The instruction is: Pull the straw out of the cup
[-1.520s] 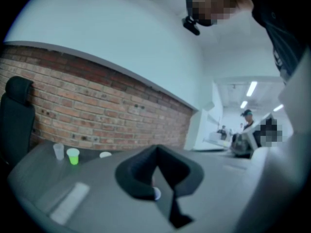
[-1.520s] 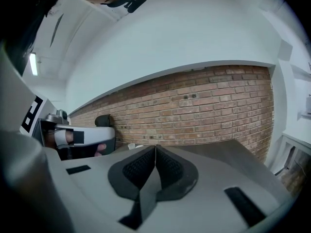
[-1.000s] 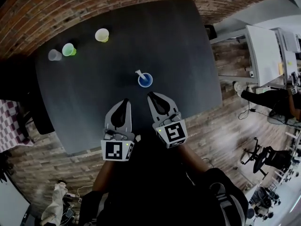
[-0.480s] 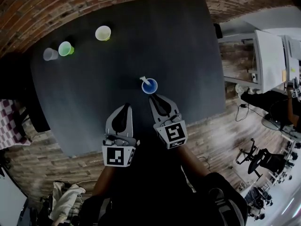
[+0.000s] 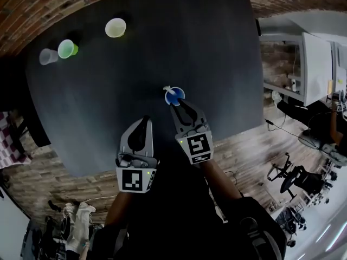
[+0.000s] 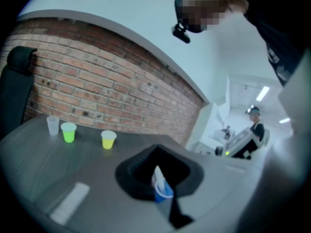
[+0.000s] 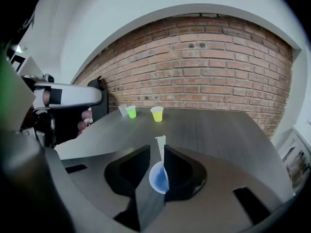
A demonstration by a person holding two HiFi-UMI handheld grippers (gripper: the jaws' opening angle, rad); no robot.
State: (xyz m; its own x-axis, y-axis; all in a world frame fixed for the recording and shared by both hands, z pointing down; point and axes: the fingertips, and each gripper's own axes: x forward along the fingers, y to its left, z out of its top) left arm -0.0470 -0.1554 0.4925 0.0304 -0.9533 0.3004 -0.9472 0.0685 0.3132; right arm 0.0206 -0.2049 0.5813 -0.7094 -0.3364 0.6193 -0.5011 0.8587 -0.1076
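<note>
Though parked w/ R gripper (image 5: pixel 175 108) at cup's (image 5: pixel 175 96) 6 o'clock, fingers together, yet to grab straw (image 5: pixel 168 88); L gripper (image 5: pixel 144 119) fingers together too.

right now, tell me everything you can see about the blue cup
The blue cup is small and open-topped, plastic by its look, with a paler rim. It stands upright on the dark table, near the person's edge and well apart from the yellow cup. A white straw with a bent tip leans out of it, toward the left in the head view. The right gripper points at it from just short; contact cannot be made out.
</note>
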